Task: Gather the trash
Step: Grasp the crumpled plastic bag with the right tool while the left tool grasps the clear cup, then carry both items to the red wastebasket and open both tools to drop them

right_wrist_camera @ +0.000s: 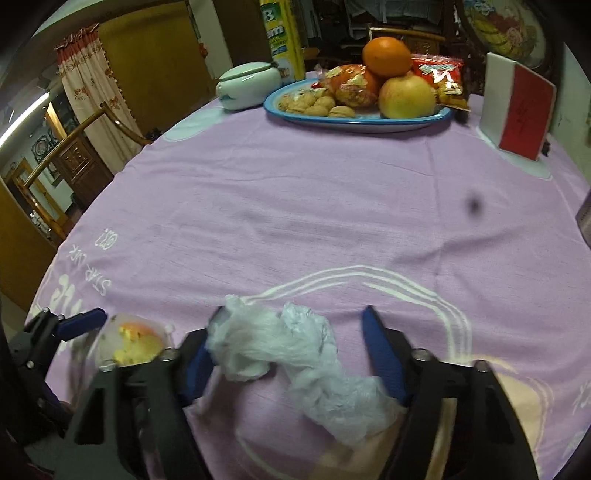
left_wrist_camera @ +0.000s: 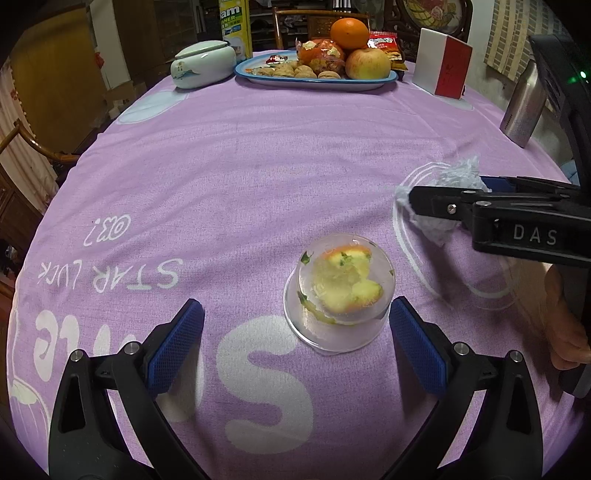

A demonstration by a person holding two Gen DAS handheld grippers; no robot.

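Note:
A clear plastic cup [left_wrist_camera: 338,295] with yellow and orange fruit peel inside stands on the purple tablecloth [left_wrist_camera: 258,166]. It sits just ahead of my left gripper [left_wrist_camera: 295,310], close to the right finger. The left jaws are wide open and touch nothing. To the right, a crumpled white wad [right_wrist_camera: 280,347] of thin paper or plastic lies between the blue pads of my right gripper [right_wrist_camera: 291,314]. The wad [left_wrist_camera: 443,177] reaches both pads, which are closed in on it. The cup [right_wrist_camera: 136,343] and one left finger [right_wrist_camera: 85,317] show at the lower left of the right wrist view.
At the far side stand a blue tray [left_wrist_camera: 317,79] of fruit, walnuts and snack packs, a pale lidded jar [left_wrist_camera: 203,66], a white and red box [left_wrist_camera: 443,70] and a yellow can [left_wrist_camera: 236,26]. A steel bottle [left_wrist_camera: 524,103] is at the right. A person's hand [left_wrist_camera: 565,332] holds the right gripper.

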